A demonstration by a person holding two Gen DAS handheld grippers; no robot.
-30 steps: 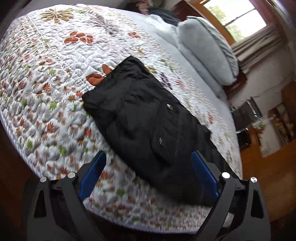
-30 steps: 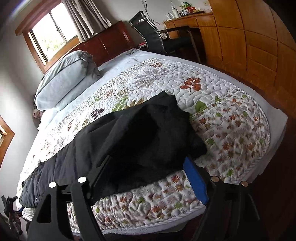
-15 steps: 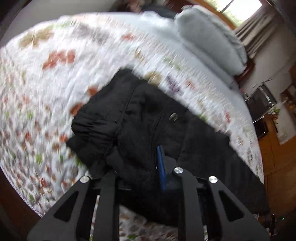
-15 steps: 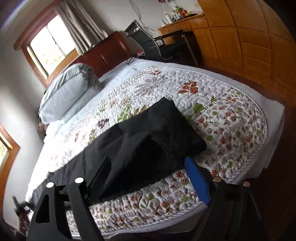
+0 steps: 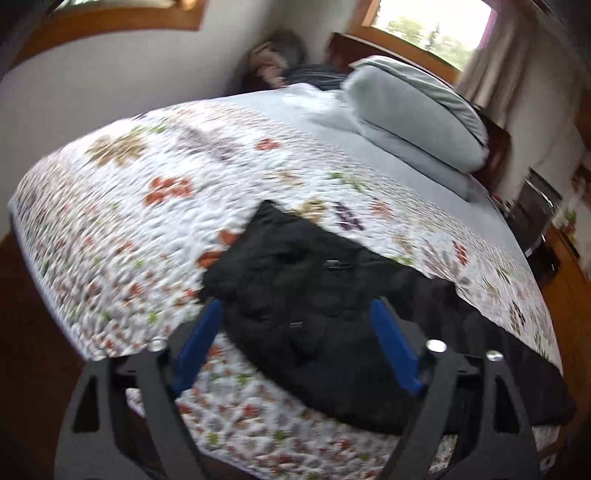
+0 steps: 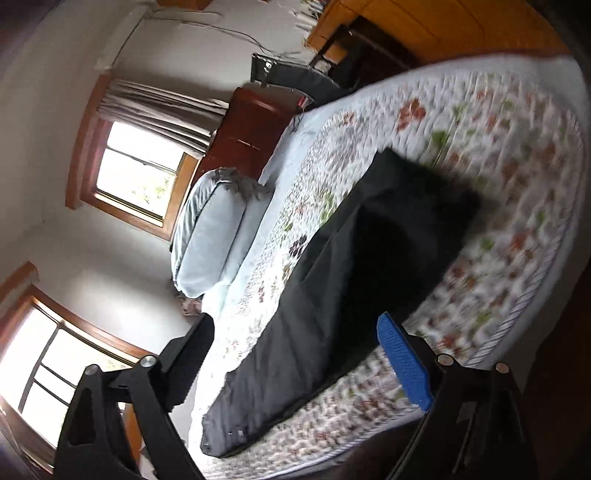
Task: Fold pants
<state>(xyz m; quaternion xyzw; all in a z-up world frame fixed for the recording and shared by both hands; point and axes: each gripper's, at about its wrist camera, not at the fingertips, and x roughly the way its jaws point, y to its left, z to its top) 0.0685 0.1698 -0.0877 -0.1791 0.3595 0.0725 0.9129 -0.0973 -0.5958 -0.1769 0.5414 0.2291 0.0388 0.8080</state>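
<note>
Black pants (image 5: 317, 302) lie along the near edge of a floral quilt (image 5: 147, 192), their end crumpled below my left gripper (image 5: 297, 343). Its jaws are opening; the blue pads (image 5: 395, 347) stand wide and hover above the cloth, not pressing it. In the rolled right wrist view the pants (image 6: 332, 295) run as a long band, with one end folded over into a thicker dark block (image 6: 417, 218). My right gripper (image 6: 295, 358) is also opening, and its blue pad (image 6: 406, 369) is clear of the fabric, which only shows behind the gap.
Grey pillows (image 5: 413, 122) lie at the head of the bed by a dark wooden headboard (image 6: 247, 133). Windows (image 6: 136, 173), a black chair (image 6: 295, 77) and wooden cabinets (image 6: 424, 26) stand beyond. The bed's edge drops to dark floor (image 5: 33, 332).
Half a second ago my left gripper was shut on the pants' cloth; now it stands wide and has risen off them. The right wrist view has rolled strongly and its jaws have spread a little.
</note>
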